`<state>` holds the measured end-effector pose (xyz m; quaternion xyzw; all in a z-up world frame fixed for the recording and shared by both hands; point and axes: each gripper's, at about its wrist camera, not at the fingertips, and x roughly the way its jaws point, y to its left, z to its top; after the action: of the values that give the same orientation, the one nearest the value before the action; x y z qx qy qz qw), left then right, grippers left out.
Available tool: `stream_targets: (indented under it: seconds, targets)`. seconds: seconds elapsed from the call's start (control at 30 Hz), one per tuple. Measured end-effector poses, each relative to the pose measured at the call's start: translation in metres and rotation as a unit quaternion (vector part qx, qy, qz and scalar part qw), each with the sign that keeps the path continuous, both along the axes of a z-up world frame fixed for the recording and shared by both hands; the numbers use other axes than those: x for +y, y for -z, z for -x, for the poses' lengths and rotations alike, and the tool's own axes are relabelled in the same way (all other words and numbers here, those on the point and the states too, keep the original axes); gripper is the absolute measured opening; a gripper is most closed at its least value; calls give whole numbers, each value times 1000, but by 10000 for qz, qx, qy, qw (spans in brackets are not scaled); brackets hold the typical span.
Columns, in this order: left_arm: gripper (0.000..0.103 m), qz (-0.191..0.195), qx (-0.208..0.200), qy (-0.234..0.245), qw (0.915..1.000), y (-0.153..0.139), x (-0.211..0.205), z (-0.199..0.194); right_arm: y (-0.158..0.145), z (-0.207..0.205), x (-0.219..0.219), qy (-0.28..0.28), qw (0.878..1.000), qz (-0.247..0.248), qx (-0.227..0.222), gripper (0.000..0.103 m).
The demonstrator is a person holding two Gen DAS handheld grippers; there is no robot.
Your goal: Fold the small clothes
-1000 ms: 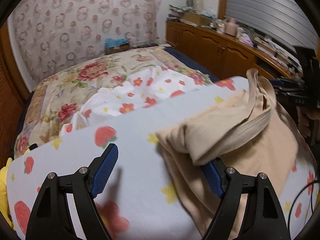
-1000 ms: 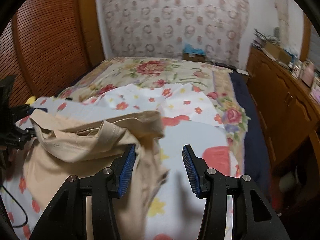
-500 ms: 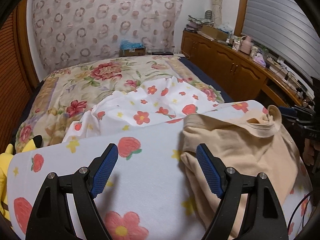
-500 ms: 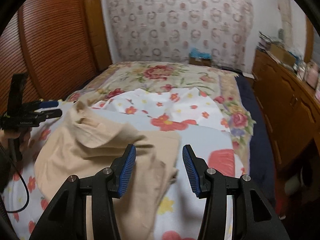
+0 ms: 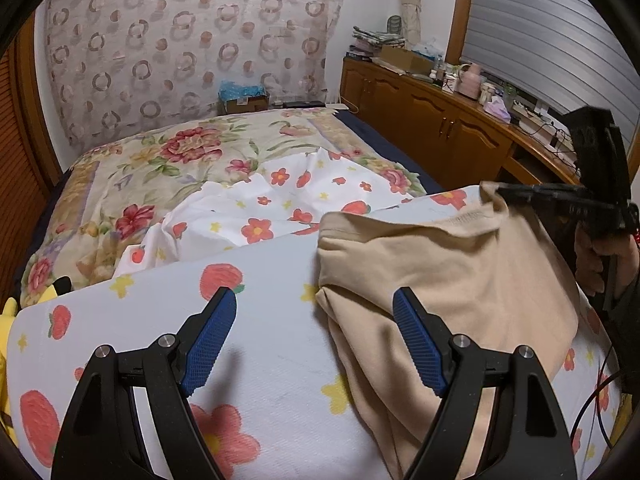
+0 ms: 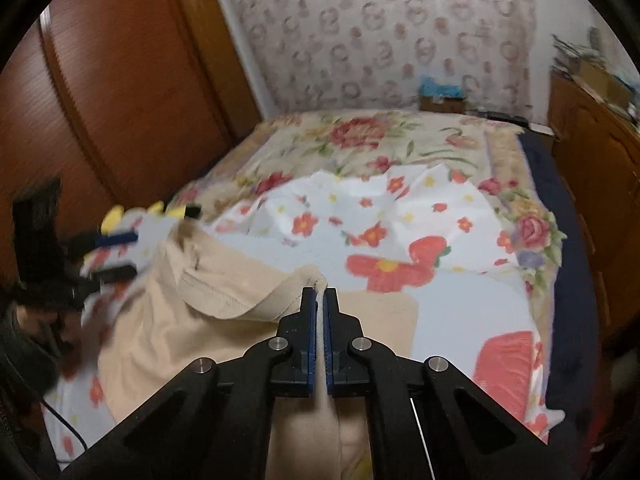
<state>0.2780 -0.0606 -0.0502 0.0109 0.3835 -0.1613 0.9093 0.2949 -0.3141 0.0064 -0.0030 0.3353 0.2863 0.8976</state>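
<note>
A beige garment (image 5: 452,272) lies partly folded on a white sheet with red flowers (image 5: 256,312) spread over the bed. My left gripper (image 5: 314,336) is open and empty, its right finger just over the garment's left edge. My right gripper (image 6: 319,300) is shut on a corner of the beige garment (image 6: 224,292) and lifts it slightly. In the left wrist view the right gripper (image 5: 496,192) shows at the garment's far right corner. In the right wrist view the left gripper (image 6: 116,252) shows blurred at the left, open.
A floral quilt (image 5: 168,160) covers the far bed. A wooden cabinet (image 5: 440,128) with clutter runs along the right. A wooden wardrobe (image 6: 100,100) stands at the left. A yellow plush toy (image 5: 8,320) lies at the bed's left edge. A black cable (image 5: 592,400) trails at the right.
My right gripper has shut on the garment's corner and raised it. My left gripper stays open and has drawn back left from the garment. The raised fold now lies flatter.
</note>
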Motion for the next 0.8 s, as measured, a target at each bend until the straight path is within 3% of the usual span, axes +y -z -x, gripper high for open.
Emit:
stream_targets:
  seconds: [0.2, 0.3, 0.37, 0.47, 0.73, 0.8]
  targets:
    - [81, 17, 62, -14, 10000, 5, -2, 0, 4, -8, -43, 1383, 9903, 74, 116, 3]
    - [81, -8, 85, -6, 10000, 6, -3, 0, 4, -10, -54, 1423, 9896, 109, 165, 16]
    - [81, -13, 100, -1, 9999, 7, -2, 0, 3, -6, -58, 1468, 9890, 175, 101, 35]
    - [81, -27, 152, 22, 9999, 9, -3, -3, 2, 3, -52, 1312, 9911, 242, 19, 50]
    - [81, 303, 462, 305, 9980, 17, -5, -12, 15, 27, -26, 1038, 9933, 501, 82, 63]
    - [76, 306, 475, 352, 9978, 16, -9, -11, 21, 23, -28, 1131, 9911, 672, 210, 63]
